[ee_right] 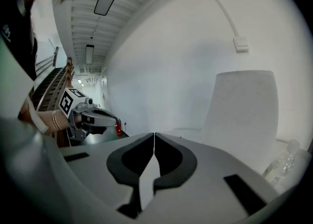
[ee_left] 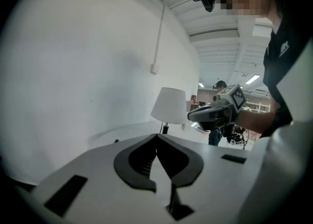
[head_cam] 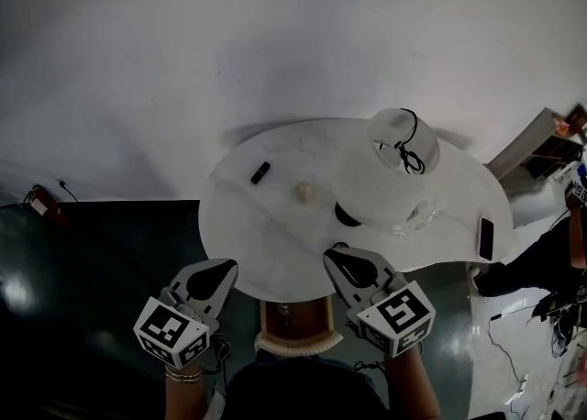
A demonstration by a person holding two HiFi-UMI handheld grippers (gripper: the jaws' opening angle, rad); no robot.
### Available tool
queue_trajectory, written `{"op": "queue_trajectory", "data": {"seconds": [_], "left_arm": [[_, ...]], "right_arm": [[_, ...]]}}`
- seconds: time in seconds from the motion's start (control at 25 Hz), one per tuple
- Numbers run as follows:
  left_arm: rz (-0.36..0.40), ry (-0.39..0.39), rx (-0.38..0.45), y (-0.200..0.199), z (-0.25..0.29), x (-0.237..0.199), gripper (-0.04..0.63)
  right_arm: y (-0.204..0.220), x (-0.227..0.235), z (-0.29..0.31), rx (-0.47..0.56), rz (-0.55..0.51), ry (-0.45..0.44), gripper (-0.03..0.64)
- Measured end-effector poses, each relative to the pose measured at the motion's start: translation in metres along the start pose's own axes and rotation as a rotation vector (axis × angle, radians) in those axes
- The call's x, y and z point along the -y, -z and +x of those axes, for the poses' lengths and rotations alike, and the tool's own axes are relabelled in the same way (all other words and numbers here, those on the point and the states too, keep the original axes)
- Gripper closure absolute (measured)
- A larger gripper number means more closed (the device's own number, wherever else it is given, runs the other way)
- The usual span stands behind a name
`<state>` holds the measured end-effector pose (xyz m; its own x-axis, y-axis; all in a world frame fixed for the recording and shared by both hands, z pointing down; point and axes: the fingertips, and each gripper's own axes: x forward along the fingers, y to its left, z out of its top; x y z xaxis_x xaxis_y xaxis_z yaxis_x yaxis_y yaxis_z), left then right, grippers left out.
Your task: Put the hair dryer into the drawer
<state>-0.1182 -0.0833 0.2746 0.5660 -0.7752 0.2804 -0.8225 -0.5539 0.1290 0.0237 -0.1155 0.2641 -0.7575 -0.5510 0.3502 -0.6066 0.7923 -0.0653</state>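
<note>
My left gripper [head_cam: 223, 270] and my right gripper [head_cam: 336, 259] hover side by side over the near edge of the round white table [head_cam: 275, 244]. Both are shut with nothing between their tips. Below the edge, between them, a drawer [head_cam: 293, 343] with a brown inside and a pale front is pulled out. I cannot make out a hair dryer in any view. In the left gripper view the jaws [ee_left: 156, 138] meet at the tip, and the right gripper [ee_left: 215, 113] shows beyond them. In the right gripper view the shut jaws [ee_right: 154, 135] point toward the wall.
A white table lamp [head_cam: 390, 171] stands on the right half of the table, with clear bottles [head_cam: 417, 219] beside it. A small black object [head_cam: 260, 172], a beige lump [head_cam: 304, 192] and a dark phone [head_cam: 485, 237] also lie there. Another person [head_cam: 559, 253] is at the right.
</note>
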Motion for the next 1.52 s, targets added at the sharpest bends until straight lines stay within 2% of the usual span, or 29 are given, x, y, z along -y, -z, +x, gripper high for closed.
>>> {"op": "queue_trajectory", "data": {"seconds": [0.4, 0.52, 1.0, 1.32, 1.52], "left_arm": [[0.024, -0.014, 0.053, -0.018, -0.011, -0.006, 0.58], [0.028, -0.023, 0.065, -0.022, -0.018, -0.007, 0.58], [0.023, -0.058, 0.061, -0.017, -0.032, -0.013, 0.58], [0.022, -0.048, 0.068, -0.017, -0.031, -0.007, 0.58], [-0.014, -0.033, 0.073, -0.013, -0.027, -0.005, 0.58]], "right_arm": [[-0.033, 0.01, -0.027, 0.121, -0.023, 0.096, 0.598], [-0.036, 0.01, -0.031, 0.125, -0.048, 0.115, 0.598], [-0.04, -0.002, -0.039, 0.136, -0.055, 0.104, 0.598], [-0.039, -0.003, -0.047, 0.127, -0.069, 0.114, 0.598], [-0.04, -0.004, -0.047, 0.127, -0.067, 0.105, 0.598]]}}
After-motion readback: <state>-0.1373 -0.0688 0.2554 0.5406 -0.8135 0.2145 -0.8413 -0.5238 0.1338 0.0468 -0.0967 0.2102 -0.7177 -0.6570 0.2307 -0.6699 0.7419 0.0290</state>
